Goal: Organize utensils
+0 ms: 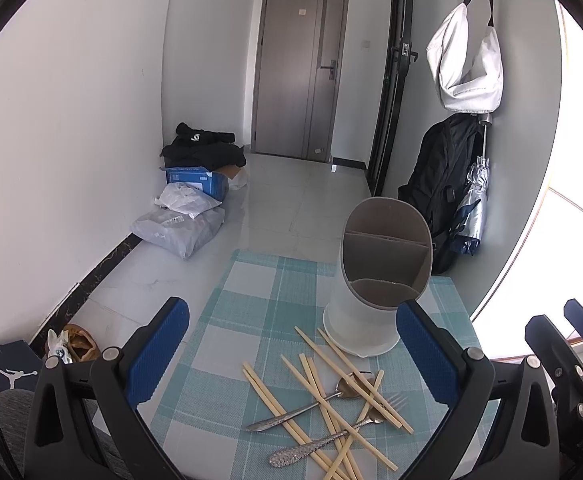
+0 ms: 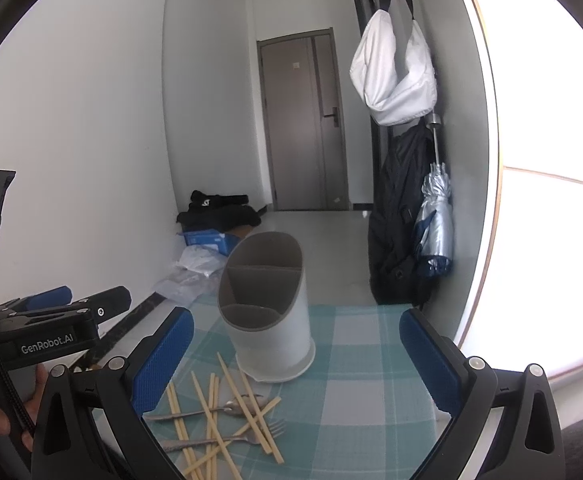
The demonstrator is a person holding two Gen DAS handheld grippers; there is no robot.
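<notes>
One spoon (image 1: 309, 402), one fork (image 1: 333, 436) and roughly eight chopsticks (image 1: 343, 368) lie jumbled on my checked mat (image 1: 251, 320), right in front of the three-slot holder (image 1: 371, 280). Both my left gripper (image 1: 291, 354) and right gripper (image 2: 297, 360) gape wide, holding nothing.

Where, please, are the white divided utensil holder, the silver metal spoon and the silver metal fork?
white divided utensil holder (image 1: 365, 328), left wrist view, white outer wall.
silver metal spoon (image 1: 349, 387), left wrist view, bowl.
silver metal fork (image 2: 273, 429), right wrist view, tines.

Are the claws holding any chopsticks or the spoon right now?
No, nothing is held. The left claw and the right claw are both open, above the chopsticks, spoon and fork lying on the table.
</notes>
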